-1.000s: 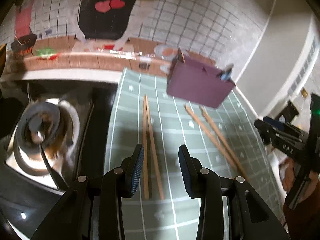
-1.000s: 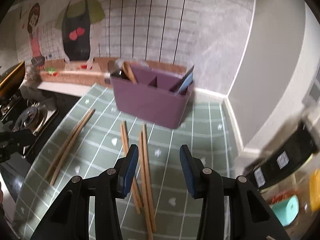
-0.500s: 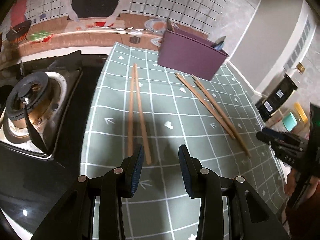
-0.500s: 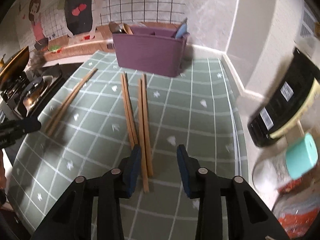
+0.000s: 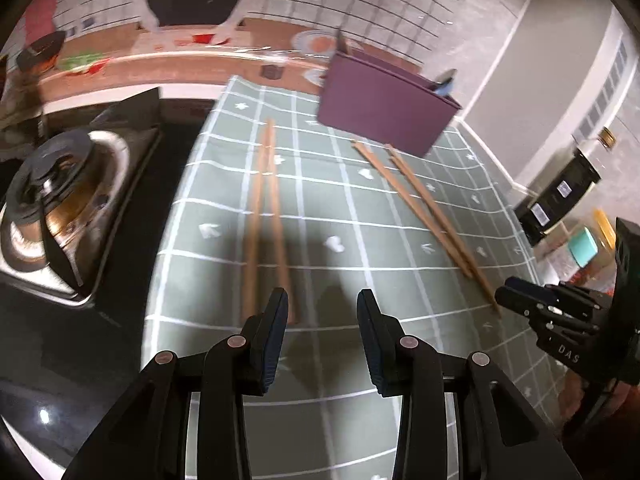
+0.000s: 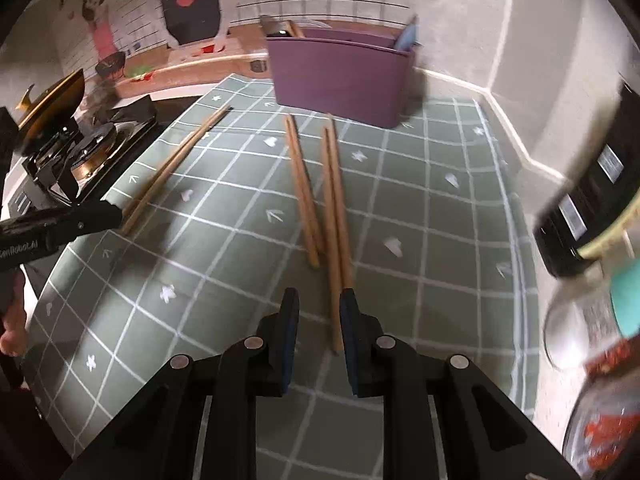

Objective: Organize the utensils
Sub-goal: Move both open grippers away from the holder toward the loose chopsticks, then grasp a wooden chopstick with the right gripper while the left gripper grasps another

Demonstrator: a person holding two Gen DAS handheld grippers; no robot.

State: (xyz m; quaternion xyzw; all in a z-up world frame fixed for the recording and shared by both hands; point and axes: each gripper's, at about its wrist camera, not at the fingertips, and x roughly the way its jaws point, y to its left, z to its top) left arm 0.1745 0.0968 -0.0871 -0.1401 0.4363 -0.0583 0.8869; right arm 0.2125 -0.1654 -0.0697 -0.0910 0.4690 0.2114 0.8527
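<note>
Wooden chopsticks lie on a green checked mat (image 5: pixel 360 208). One pair of chopsticks (image 5: pixel 264 216) lies just ahead of my left gripper (image 5: pixel 322 312), which is open and empty above the mat. Two more pairs (image 6: pixel 320 200) lie ahead of my right gripper (image 6: pixel 319 308), open and empty, its right finger beside the near end of one stick. The purple utensil caddy (image 6: pixel 340 72) stands at the mat's far end, holding a few utensils. It also shows in the left wrist view (image 5: pixel 384 112). The right gripper shows at the right in the left wrist view (image 5: pixel 532 300).
A gas stove burner (image 5: pixel 60 200) sits left of the mat. Dark bottles (image 6: pixel 592 200), a teal lid (image 6: pixel 624 296) and jars stand at the right edge by the wall. A wooden ledge (image 6: pixel 192 60) runs along the back wall.
Both grippers came lower and nearer the chopsticks' near ends. The right gripper's jaws have narrowed somewhat. The chopsticks and caddy have not moved.
</note>
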